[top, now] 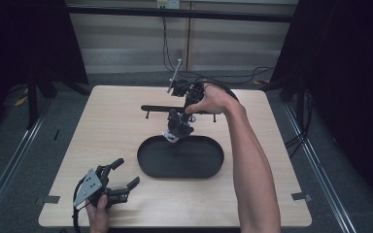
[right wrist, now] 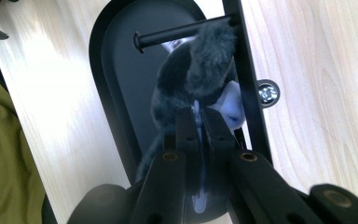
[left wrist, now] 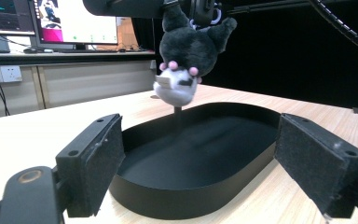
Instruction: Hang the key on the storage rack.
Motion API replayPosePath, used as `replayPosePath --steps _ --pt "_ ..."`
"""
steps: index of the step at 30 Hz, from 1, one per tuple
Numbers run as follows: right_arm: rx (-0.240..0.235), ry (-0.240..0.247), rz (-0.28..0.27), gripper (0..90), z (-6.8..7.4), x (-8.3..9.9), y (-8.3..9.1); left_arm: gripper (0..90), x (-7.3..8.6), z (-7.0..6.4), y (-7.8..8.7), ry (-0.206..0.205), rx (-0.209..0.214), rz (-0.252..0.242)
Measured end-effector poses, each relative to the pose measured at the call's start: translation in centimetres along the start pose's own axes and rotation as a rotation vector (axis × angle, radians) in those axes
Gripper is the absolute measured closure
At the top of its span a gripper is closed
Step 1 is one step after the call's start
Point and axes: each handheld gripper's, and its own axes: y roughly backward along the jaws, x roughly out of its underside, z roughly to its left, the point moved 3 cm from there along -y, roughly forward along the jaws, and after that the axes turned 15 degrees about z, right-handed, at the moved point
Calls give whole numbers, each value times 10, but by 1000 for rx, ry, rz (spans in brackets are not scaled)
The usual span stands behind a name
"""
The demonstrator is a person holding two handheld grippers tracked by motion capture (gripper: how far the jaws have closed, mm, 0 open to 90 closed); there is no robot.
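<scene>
The left gripper (top: 118, 180) is nearest to the camera, low over the front-left corner of the table (top: 102, 126), held in the person's left hand (top: 98, 217). Its claw is released — the two padded jaws stand wide apart and nothing is between them. In the left gripper view these jaws frame the black oval tray (left wrist: 168, 205), which lies flat on the table just in front of them.

The tray (top: 148, 167) sits around the middle of the table, a little toward the front edge, and its inside is bare. Above its back rim hangs the plush toy (top: 177, 127) — a dark grey, furry figure with a white face and small pink spots (left wrist: 186, 60), head down and clear of the tray floor.

The right gripper (top: 188, 109) is clenched on the toy from above; in the right gripper view its jaws (right wrist: 200, 126) are pressed nearly together on a bit of the fur. The person's right hand (top: 214, 99) holds this gripper high, toward the back edge of the table. Just behind the toy, a black rack (top: 156, 108) with a thin horizontal bar stands on the table, between the tray and the back edge. The toy is beside this bar; I cannot tell if they touch.
</scene>
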Motion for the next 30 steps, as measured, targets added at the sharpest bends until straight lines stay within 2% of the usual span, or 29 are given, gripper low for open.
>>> replayPosePath --steps 4,13,15,19,23,30 --pt "10 -13 -6 865 -2 0 0 154 0 0 0 4 1 -5" --pt "-1 -18 -5 840 -1 -3 -1 155 0 0 0 3 1 -3" --pt "-3 -21 -7 871 -1 -3 0 155 0 0 0 2 1 -4" --pt "-3 -13 -11 866 0 -4 1 154 0 0 0 2 1 -3" --pt "-2 -23 -44 822 1 -1 1 155 0 0 0 3 1 -2" --pt "-2 -42 -73 688 3 5 1 154 0 0 0 6 2 -5"
